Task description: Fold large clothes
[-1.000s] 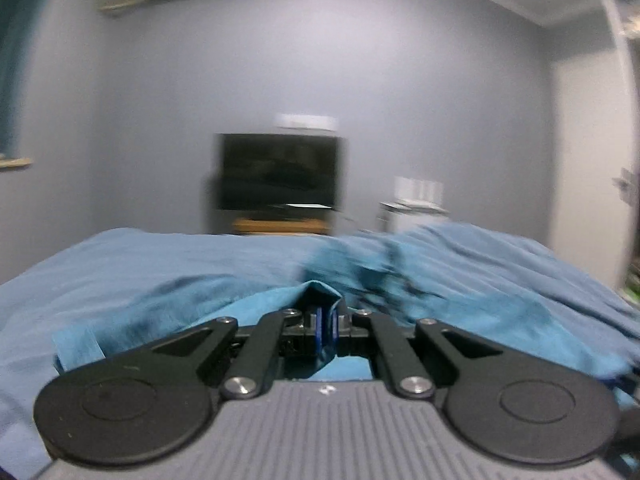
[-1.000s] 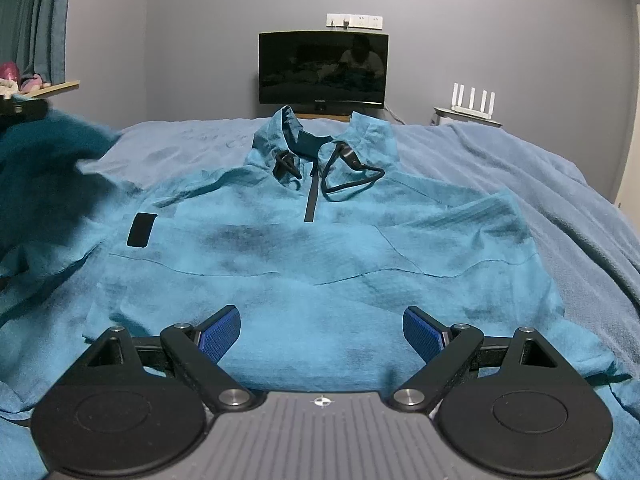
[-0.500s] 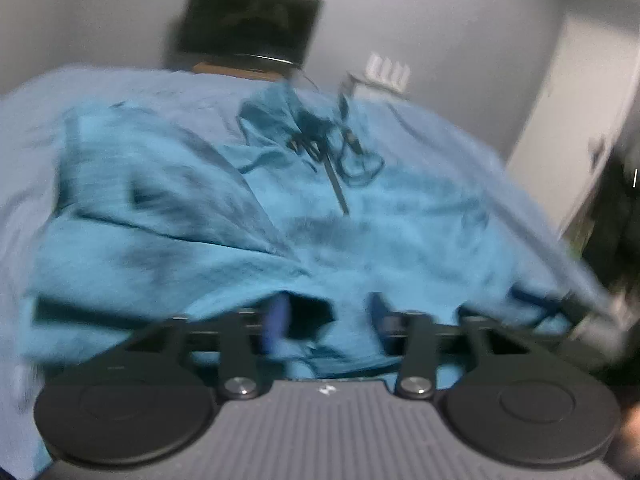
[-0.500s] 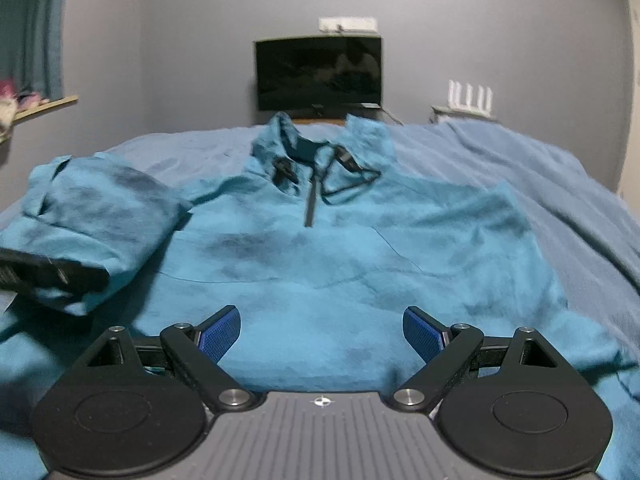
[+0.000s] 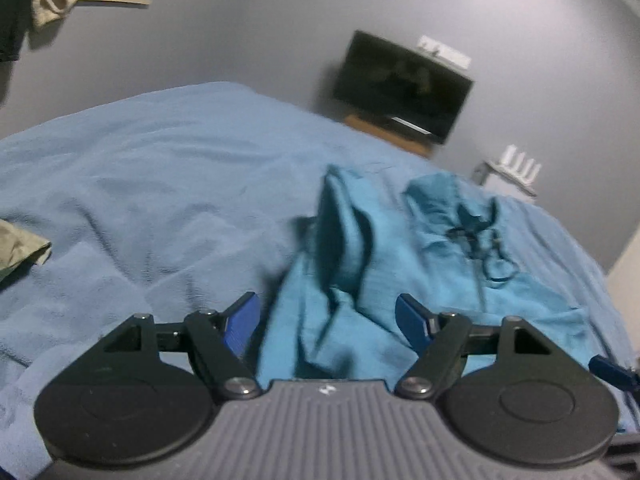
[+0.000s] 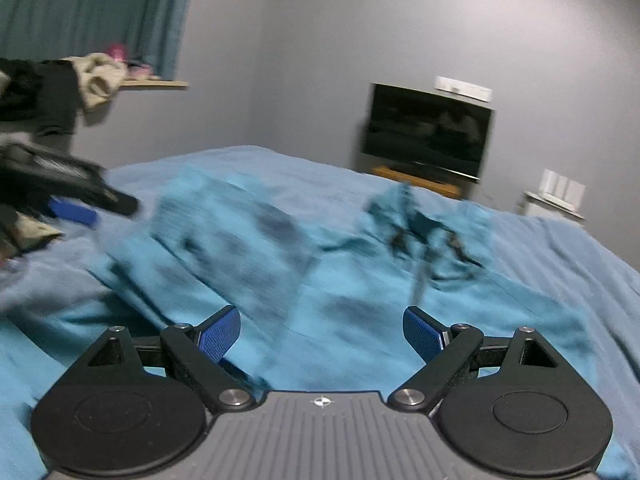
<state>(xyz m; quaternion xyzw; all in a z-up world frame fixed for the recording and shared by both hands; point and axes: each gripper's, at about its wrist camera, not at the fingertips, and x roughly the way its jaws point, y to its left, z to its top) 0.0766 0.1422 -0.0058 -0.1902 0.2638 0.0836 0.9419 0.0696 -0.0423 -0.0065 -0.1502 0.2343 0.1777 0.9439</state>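
A teal zip-neck pullover (image 5: 420, 280) lies front up on the bed, collar toward the far wall; it also shows in the right wrist view (image 6: 360, 300). Its left sleeve (image 6: 228, 224) is folded in across the chest. My left gripper (image 5: 327, 320) is open and empty, hovering above the pullover's left edge. My right gripper (image 6: 321, 330) is open and empty above the lower front. The left gripper also appears at the left of the right wrist view (image 6: 76, 204).
A light blue blanket (image 5: 160, 184) covers the bed. A dark TV (image 6: 428, 132) stands at the far wall with a white router (image 5: 516, 168) to its right. A beige garment (image 5: 20, 252) lies at the bed's left edge. Clothes sit on a shelf (image 6: 100, 72).
My left gripper was shut on the sleeve, carried it across the chest, opened and let it go, then drew back left. My right gripper stayed open and turned leftward.
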